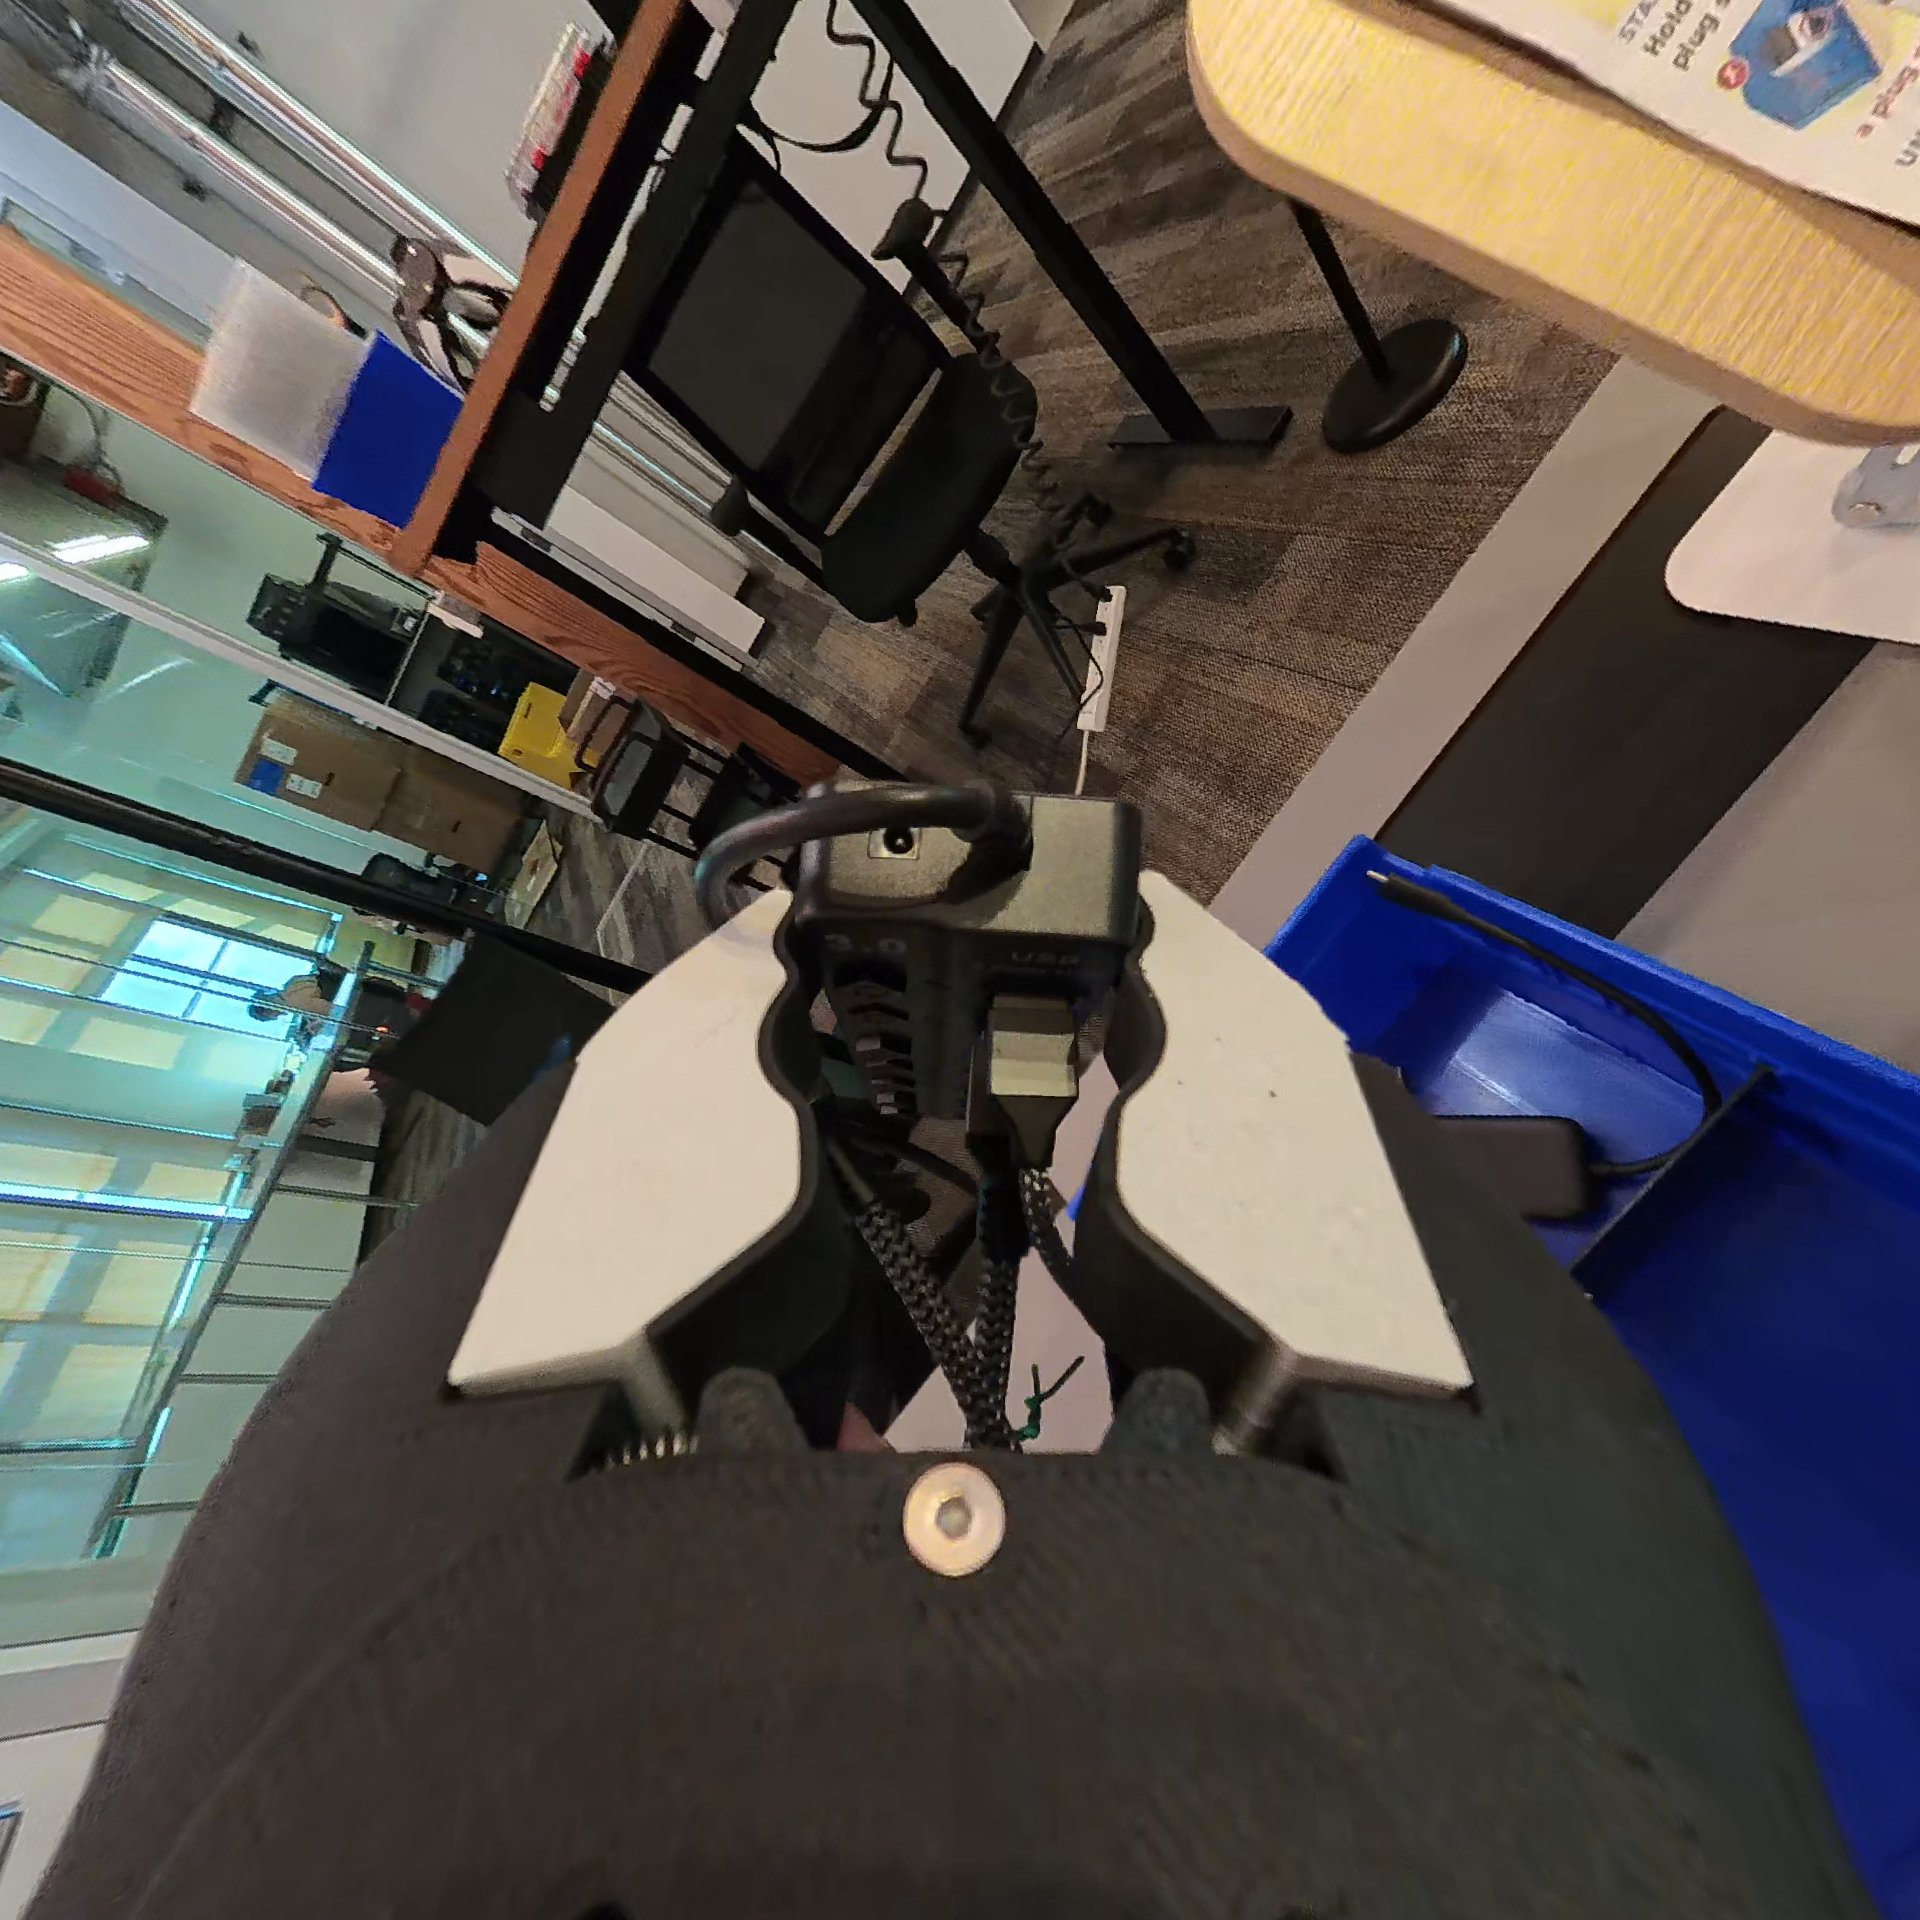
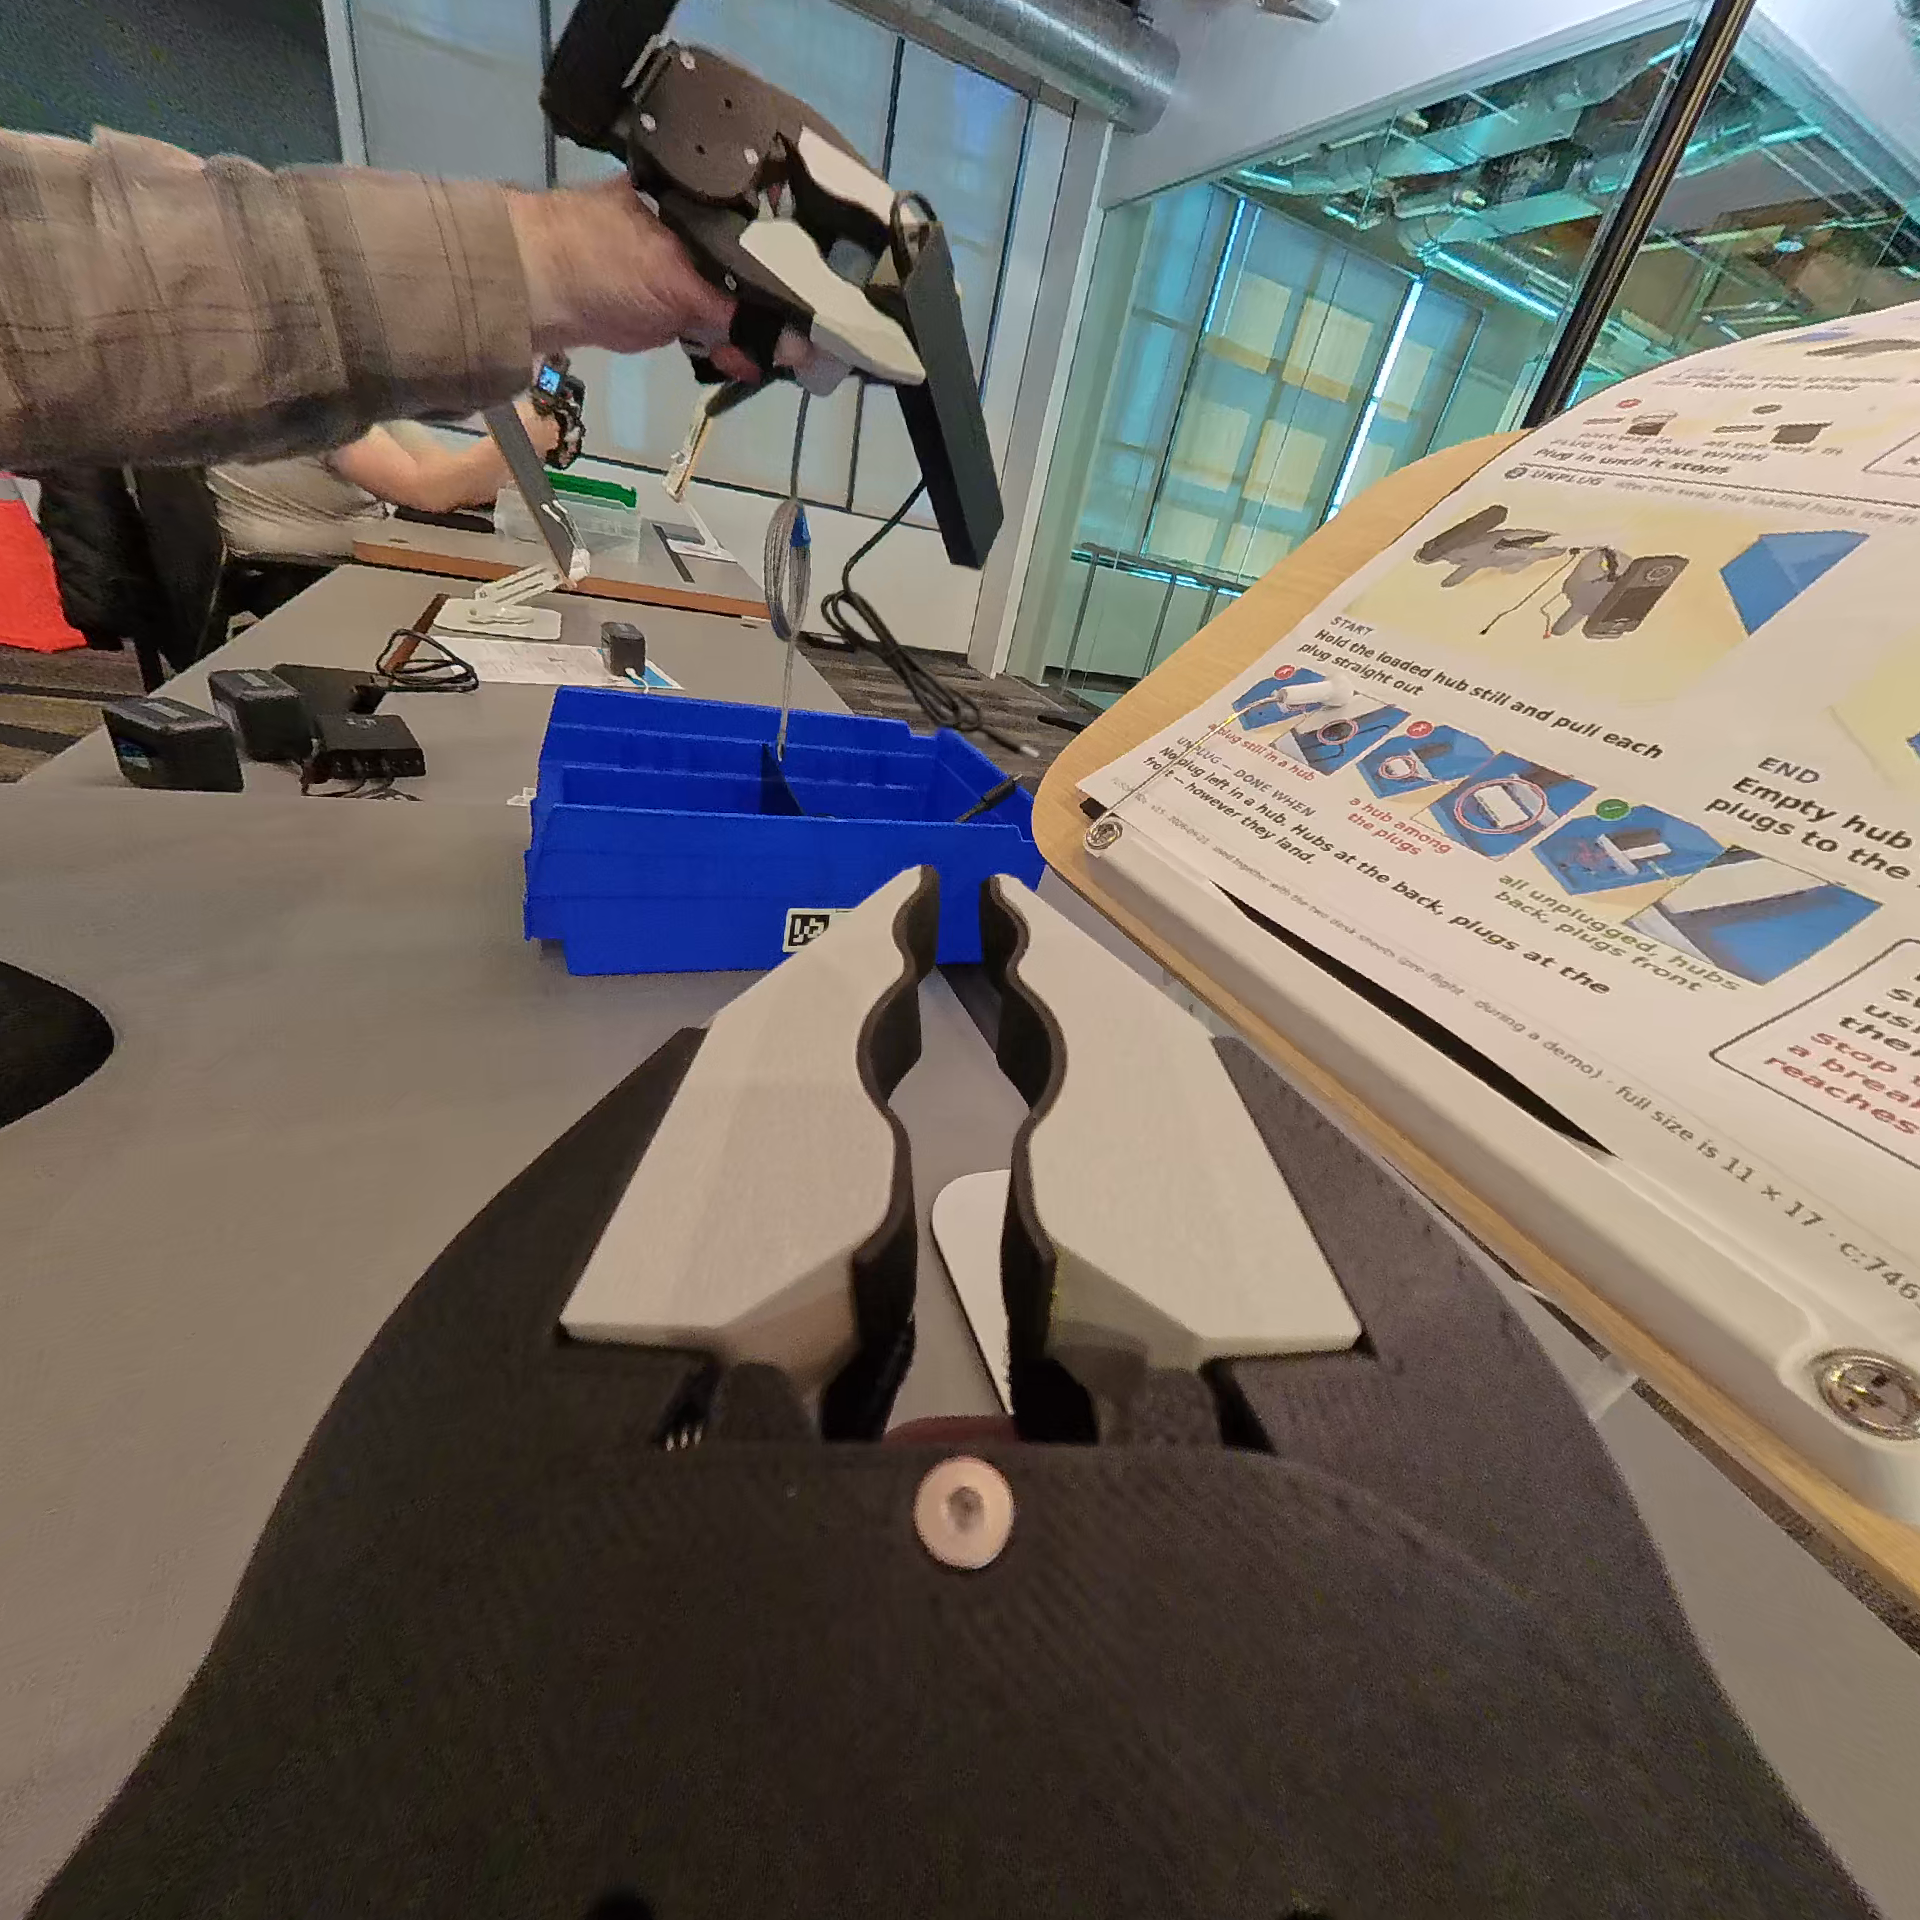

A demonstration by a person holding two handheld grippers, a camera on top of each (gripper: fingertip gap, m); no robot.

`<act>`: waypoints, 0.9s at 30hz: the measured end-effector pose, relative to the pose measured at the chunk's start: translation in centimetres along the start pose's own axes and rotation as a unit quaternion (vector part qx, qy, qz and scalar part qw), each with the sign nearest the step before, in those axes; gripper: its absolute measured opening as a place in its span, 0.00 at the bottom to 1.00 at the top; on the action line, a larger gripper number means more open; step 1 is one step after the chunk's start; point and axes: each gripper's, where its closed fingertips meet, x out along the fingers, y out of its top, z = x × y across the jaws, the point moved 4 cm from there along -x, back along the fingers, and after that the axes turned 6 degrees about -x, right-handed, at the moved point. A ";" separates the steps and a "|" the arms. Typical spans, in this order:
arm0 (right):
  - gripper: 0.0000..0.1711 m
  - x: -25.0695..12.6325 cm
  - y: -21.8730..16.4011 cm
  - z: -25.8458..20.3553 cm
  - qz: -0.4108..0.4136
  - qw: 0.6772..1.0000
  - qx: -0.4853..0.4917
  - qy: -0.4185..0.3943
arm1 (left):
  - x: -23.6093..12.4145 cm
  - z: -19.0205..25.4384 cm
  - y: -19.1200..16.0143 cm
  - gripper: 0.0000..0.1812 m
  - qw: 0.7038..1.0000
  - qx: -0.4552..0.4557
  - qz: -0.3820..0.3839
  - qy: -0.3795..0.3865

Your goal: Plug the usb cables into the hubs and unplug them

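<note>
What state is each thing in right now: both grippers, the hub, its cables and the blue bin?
left gripper: shut on the hub, held up above the bin.
hub: clamped between the fingers, plugs still in its ports.
braided cables: plugged in, trailing back between the fingers.
right gripper: narrowly open, holding nothing, low over the table.
blue bin: on the table, open-topped, a loose cable inside.

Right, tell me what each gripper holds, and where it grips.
The left gripper clamps the black USB hub by its two long sides, near one end, cables plugged in. The right gripper holds nothing.
</note>
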 end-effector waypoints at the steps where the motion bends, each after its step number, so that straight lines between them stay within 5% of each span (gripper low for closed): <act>1: 0.03 0.0 0.0 0.0 -0.001 1.000 -0.001 0.002 | -0.4 -0.2 0.5 0.30 1.000 0.002 -0.001 0.002; 13: 0.03 -1.1 1.7 -0.8 -0.007 0.999 -0.033 0.038 | -6.6 2.1 9.9 0.30 0.997 0.054 0.028 -0.055; 27: 0.02 -6.8 6.0 -1.1 0.027 0.994 -0.066 0.086 | -11.2 18.2 15.4 0.29 0.968 0.135 0.077 -0.195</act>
